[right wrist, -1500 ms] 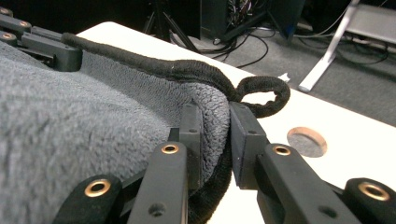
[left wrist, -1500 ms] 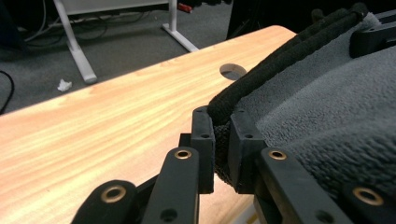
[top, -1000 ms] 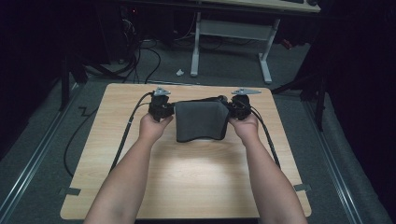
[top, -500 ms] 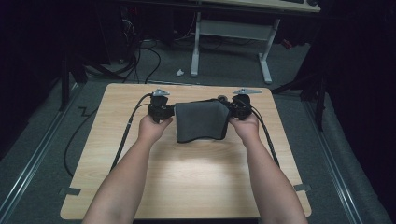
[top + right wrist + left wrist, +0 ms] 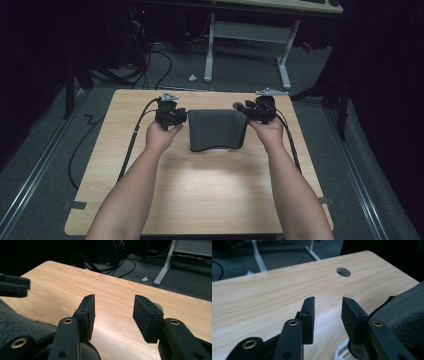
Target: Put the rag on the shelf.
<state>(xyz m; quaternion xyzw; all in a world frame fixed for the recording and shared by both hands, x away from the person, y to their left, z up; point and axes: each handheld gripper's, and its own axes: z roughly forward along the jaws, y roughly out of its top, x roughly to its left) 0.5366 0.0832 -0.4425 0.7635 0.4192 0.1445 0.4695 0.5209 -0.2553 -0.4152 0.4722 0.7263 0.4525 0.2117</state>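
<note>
Where it lies, dark grey cloth (image 5: 217,129)

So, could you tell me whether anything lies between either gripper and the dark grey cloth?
Nothing visible does. The left gripper and right gripper flank the dark grey cloth, jaws just opened with only bare table between them.

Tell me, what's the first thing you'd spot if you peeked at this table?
The dark grey cloth draped over something white near the far middle of the wooden table catches the eye first. On either side of it a hand holds a black tool: the left gripper and the right gripper. Both have just been opening, and nothing sits between their jaws.
</note>
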